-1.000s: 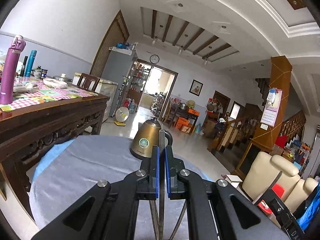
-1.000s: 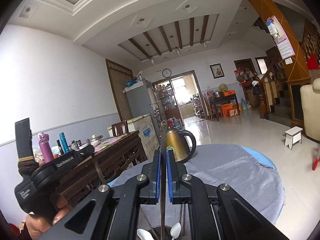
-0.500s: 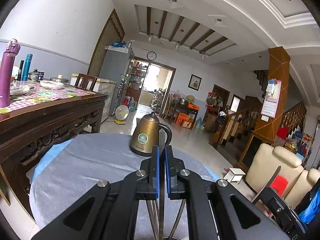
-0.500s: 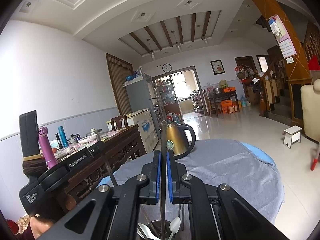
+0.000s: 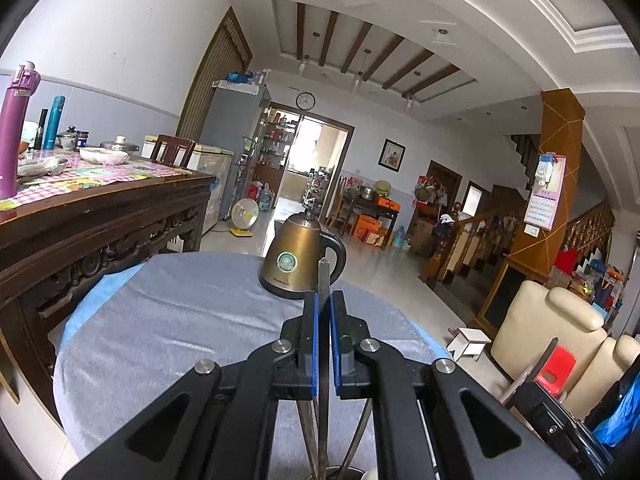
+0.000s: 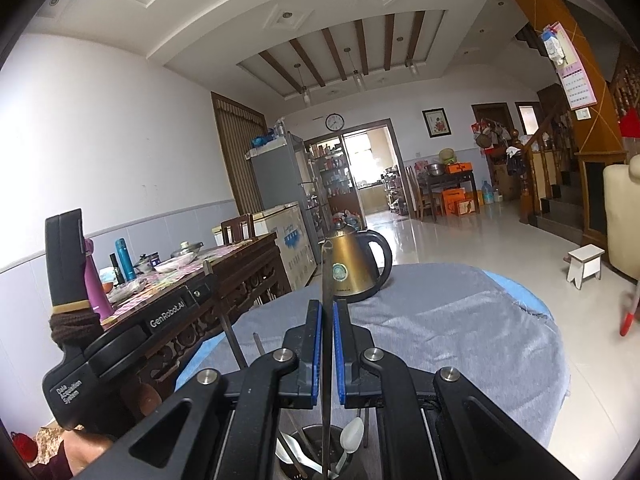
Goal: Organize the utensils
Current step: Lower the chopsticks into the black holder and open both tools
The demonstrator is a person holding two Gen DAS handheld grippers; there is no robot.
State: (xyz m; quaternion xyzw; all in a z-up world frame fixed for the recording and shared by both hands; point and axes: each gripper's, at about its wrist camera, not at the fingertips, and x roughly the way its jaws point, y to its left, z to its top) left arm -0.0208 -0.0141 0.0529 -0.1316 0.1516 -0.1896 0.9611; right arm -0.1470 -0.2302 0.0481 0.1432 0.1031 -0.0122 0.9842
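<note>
A: What is the left hand-held gripper (image 5: 324, 344) doing?

B: It is clenched on a flat metal utensil handle (image 5: 323, 280). The handle stands upright between the blue pads and rises above them at the centre of the left wrist frame. Its lower end runs down toward the rim of a metal cup (image 5: 344, 473) at the bottom edge, where two other thin handles lean.

A: And the right hand-held gripper (image 6: 327, 344)?

B: Also clenched, on a slim upright utensil (image 6: 327, 280) whose rounded tip reaches just above the pads in the middle of the right wrist frame. Its shaft drops straight into the utensil holder (image 6: 298, 438) at the bottom centre. What kind of utensil it is I cannot tell.

A: What sits in that holder?

B: A white spoon (image 6: 352, 440) leaning to the right, a metal spoon bowl on the left, and a few more thin handles.

A: Where is the holder standing?

B: On the round worktop (image 6: 460, 320) covered with grey cloth over a blue layer, close under both grippers. A bronze kettle (image 6: 352, 268) with a black handle stands at the far edge of it, upper centre of the frame.

A: Anything else nearby?

B: In the lower left of the right wrist frame the left tool's black body shows, a hand (image 6: 84, 446) gripping it from below. Behind it stands a dark carved table (image 6: 240, 276) carrying a purple bottle (image 6: 96, 292), bowls and jars.
</note>
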